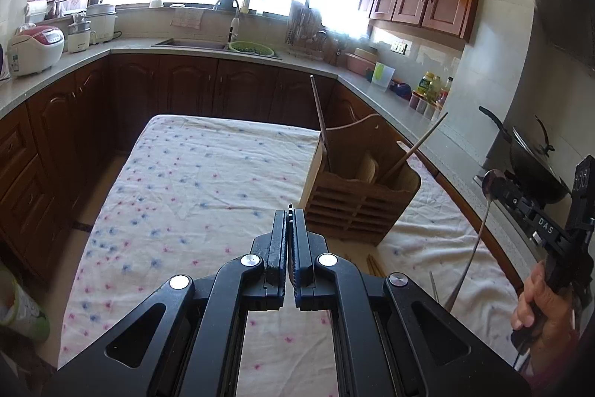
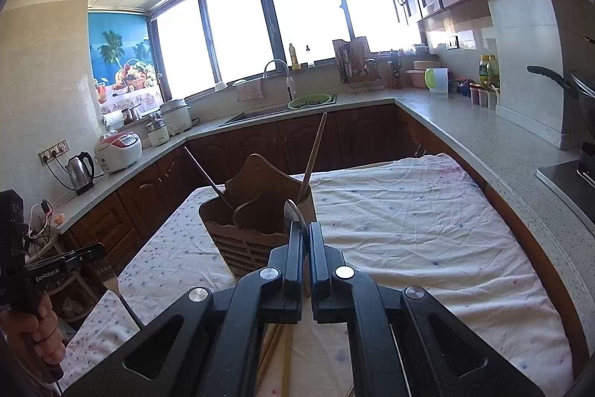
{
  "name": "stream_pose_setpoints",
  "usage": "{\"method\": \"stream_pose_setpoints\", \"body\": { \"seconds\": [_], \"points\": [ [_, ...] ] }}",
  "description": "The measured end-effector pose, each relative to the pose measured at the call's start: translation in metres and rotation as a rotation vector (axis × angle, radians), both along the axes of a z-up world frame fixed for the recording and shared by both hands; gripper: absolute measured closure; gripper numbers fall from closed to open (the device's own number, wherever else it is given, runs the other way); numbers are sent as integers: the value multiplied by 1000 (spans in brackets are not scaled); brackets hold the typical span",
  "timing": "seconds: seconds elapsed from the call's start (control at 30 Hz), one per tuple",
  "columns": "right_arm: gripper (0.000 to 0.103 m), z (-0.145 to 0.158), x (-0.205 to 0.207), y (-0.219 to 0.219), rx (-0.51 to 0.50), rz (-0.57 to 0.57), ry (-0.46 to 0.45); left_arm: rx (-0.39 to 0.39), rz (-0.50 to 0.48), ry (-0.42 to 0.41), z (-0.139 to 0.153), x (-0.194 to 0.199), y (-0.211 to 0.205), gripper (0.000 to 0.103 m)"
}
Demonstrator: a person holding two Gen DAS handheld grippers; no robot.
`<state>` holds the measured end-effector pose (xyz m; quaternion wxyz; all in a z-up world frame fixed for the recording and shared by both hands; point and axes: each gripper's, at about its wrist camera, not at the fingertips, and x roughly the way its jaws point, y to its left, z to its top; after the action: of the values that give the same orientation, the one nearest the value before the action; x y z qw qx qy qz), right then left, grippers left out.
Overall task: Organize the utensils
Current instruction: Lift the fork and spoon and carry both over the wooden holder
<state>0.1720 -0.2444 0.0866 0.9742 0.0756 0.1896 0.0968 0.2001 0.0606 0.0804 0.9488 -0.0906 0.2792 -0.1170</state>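
A wooden utensil holder (image 1: 359,196) stands on the cloth-covered table (image 1: 208,181), with two wooden sticks leaning in it; it also shows in the right wrist view (image 2: 256,222). My right gripper (image 2: 305,229) is shut on a metal spoon (image 2: 293,213), held just in front of the holder; the spoon also shows in the left wrist view (image 1: 479,222), hanging from that gripper (image 1: 500,186). My left gripper (image 1: 290,213) is shut on a metal fork (image 2: 115,289), whose tines and handle show only in the right wrist view. Chopsticks (image 2: 277,348) lie on the cloth under my right gripper.
Kitchen counters wrap around the table: a sink (image 1: 193,43) at the back, a rice cooker (image 1: 35,49) on the left, a wok (image 1: 535,159) on the stove at the right. A kettle (image 2: 80,172) stands on the left counter.
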Motion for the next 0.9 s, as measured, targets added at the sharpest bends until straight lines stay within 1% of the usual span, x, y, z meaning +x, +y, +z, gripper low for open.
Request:
{"method": "stream_pose_setpoints", "body": {
  "seconds": [0.2, 0.43, 0.53, 0.6, 0.7, 0.8, 0.9],
  "points": [
    [100, 15, 18, 6, -6, -17, -49, -24, 25, -60, 26, 26, 1, 101],
    [100, 47, 45, 17, -43, -73, -197, -38, 76, -161, 60, 67, -4, 101],
    [100, 58, 59, 21, -58, -111, -259, -23, 114, -200, 68, 88, -12, 101],
    [100, 61, 68, 27, -73, -138, -297, -3, 140, -223, 70, 102, -18, 101],
    [100, 60, 82, 35, -103, -169, -338, 19, 153, -234, 67, 121, -30, 101],
    [100, 51, 97, 40, -109, -180, -333, 44, 139, -228, 58, 134, -45, 101],
    [100, 35, 103, 44, -115, -183, -320, 66, 116, -210, 44, 141, -58, 101]
  ]
}}
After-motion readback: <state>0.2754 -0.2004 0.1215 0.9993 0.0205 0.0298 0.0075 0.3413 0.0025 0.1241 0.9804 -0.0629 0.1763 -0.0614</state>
